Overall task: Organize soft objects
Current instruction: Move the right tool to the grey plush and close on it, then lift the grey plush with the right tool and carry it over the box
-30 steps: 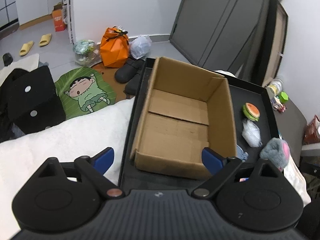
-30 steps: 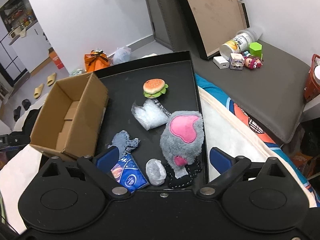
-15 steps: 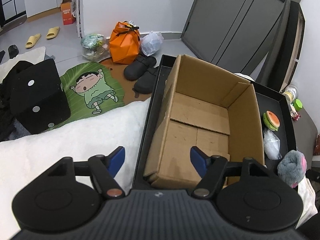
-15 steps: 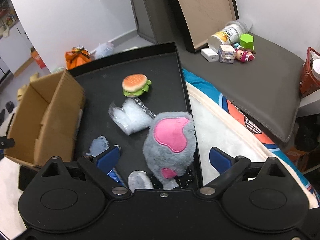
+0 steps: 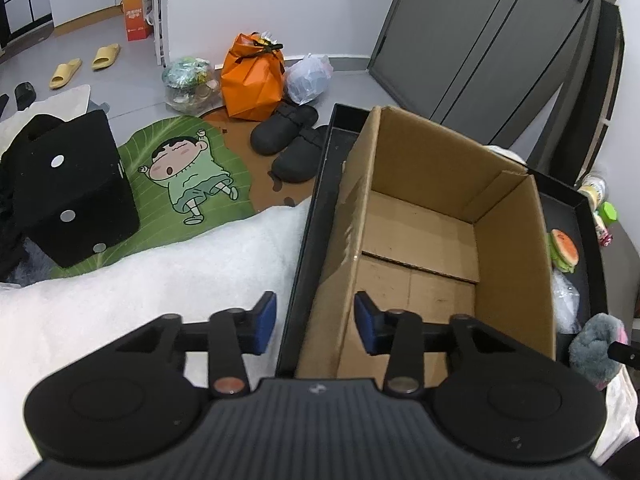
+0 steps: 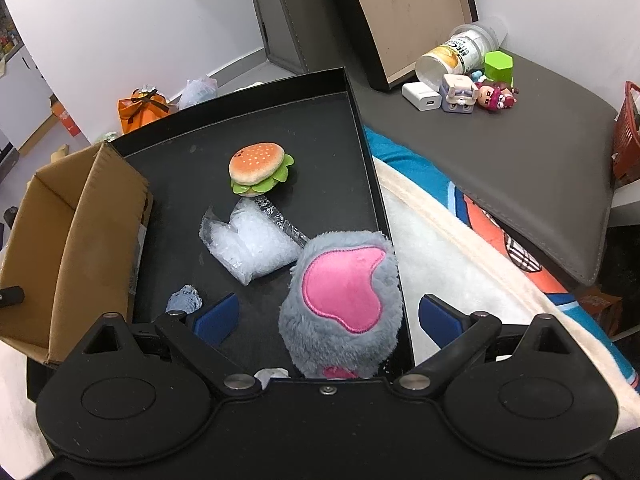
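The grey plush [image 6: 344, 304] is showing a pink patch — at its 11 o'clock, the burger toy [image 6: 258, 168] is showing orange and green.

An orange bag [image 5: 252, 76] sits on the floor beside a clear plastic bag [image 5: 309, 78], with black slippers [image 5: 294, 142] in front. A green cartoon mat [image 5: 182, 176] lies near a black dice-shaped box [image 5: 70, 188]. Yellow slippers [image 5: 86, 64] rest farther off. A white charger [image 6: 422, 96] and figurines [image 6: 476, 96] lie on a grey cushion [image 6: 520, 168].

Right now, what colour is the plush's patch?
Pink, on the grey plush; clearest in the right wrist view.
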Demonstrator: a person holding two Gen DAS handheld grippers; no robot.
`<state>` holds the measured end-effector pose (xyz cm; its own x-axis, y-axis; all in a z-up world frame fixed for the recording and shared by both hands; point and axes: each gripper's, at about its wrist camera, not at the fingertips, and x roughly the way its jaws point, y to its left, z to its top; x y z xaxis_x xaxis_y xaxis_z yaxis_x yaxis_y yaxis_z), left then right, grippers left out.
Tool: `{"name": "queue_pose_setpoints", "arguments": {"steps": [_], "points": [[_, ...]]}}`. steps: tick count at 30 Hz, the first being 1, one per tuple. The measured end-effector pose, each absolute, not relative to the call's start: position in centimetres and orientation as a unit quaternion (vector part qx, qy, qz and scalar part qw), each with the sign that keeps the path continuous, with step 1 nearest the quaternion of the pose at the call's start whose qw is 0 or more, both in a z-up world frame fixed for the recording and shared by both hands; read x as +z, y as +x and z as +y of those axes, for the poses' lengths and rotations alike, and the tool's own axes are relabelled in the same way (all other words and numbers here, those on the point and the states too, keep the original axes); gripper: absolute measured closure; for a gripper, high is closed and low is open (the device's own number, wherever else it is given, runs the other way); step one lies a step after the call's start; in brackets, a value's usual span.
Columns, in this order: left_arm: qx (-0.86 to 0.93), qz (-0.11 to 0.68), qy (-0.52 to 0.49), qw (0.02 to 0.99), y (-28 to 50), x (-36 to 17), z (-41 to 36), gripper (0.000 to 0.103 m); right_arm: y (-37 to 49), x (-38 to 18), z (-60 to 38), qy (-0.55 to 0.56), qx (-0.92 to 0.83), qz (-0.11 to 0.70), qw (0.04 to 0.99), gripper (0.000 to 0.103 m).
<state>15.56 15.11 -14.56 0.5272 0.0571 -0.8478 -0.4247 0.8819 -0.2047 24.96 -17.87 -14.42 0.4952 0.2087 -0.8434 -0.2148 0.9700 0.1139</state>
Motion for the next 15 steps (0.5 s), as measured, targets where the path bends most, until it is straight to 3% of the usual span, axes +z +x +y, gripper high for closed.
{"name": "queue_pose_setpoints", "arguments": {"steps": [4,7,9,11,15], "points": [[0.141,0.474,-0.195,0.847,16.3,-15.2,15.3,0.072,25.7,-14.8,-17.8,-0.008,0.121,0.488,0.864,0.01],[0.14,0.484,-0.19,0.843,17.0,-15.8,15.2,0.08,26.5,-15.5,-17.7,-0.013,0.118,0.502,0.857,0.02],[0.135,0.488,-0.191,0.841,17.3,-15.9,15.1,0.086,26.7,-15.8,-17.8,-0.008,0.115,0.507,0.854,0.037],[0.129,0.487,-0.188,0.843,17.4,-15.8,14.9,0.089,26.8,-15.8,-17.9,-0.002,0.112,0.507,0.854,0.044],[0.122,0.489,-0.17,0.847,17.6,-15.8,14.4,0.09,26.6,-15.6,-17.7,-0.003,0.112,0.499,0.859,0.05]]}}
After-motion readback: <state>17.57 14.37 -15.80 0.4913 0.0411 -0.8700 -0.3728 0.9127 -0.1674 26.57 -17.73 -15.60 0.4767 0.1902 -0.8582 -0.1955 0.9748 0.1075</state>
